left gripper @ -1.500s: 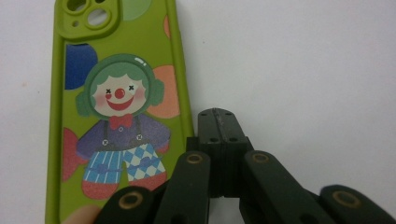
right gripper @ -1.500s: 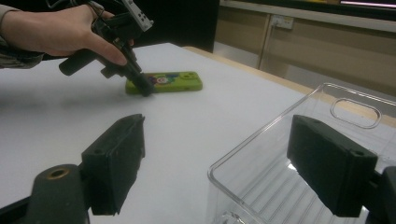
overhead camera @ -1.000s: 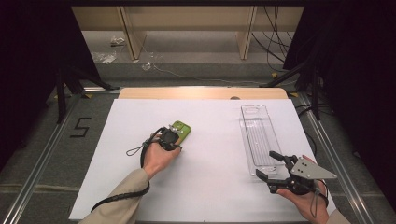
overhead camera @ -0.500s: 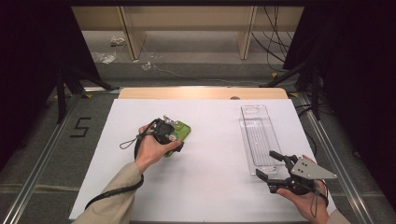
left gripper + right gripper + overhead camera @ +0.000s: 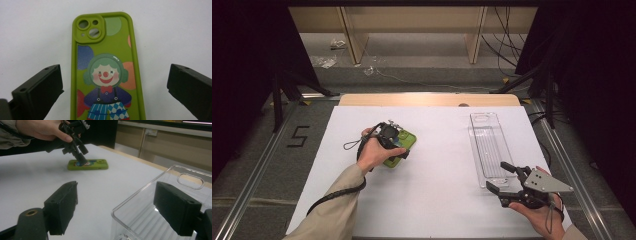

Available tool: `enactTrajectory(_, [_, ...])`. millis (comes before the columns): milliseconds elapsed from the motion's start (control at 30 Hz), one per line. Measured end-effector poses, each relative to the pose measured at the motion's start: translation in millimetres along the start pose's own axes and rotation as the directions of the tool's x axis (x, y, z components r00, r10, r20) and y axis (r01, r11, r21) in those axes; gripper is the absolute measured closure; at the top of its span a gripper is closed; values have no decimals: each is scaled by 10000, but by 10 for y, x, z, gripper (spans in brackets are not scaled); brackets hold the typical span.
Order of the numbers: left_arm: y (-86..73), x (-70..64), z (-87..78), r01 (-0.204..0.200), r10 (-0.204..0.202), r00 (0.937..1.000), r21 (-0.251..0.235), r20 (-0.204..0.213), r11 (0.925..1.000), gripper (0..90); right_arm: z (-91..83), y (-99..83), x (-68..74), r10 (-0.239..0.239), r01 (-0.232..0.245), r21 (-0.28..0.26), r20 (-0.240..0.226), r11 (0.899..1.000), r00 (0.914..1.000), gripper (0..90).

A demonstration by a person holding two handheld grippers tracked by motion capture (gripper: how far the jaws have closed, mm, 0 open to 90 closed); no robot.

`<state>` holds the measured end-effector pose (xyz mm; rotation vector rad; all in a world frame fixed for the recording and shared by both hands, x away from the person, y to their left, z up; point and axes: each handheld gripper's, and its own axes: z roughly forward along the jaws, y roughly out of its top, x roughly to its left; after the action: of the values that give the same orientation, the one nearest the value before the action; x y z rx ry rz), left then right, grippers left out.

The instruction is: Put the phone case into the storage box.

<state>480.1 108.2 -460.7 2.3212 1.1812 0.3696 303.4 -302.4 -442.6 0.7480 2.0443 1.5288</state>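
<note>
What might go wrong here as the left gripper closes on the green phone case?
1. The phone case lies flat on the white table, so the open left gripper, its jaws straddling the case, may slide over its low edges rather than grip.
2. The clear tray stands far off to the right near the open right gripper; a weak hold could drop the case during any carry.

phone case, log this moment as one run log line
left gripper: open, jaws astride green clown phone case | case: flat on table | right gripper: open, at clear tray near end
</note>
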Motion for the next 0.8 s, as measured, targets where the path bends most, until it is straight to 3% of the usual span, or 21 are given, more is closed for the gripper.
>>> enactTrajectory(200, [-6,34,73,-309,311,9995,377,-33,9988,0,0,0,1,12,-12,5,4,10000,10000,204])
enactTrajectory(800, [34,113,181,-517,546,9983,1138,-222,9922,0,1,-4,-2,32,-32,-19,-5,10000,10000,204])
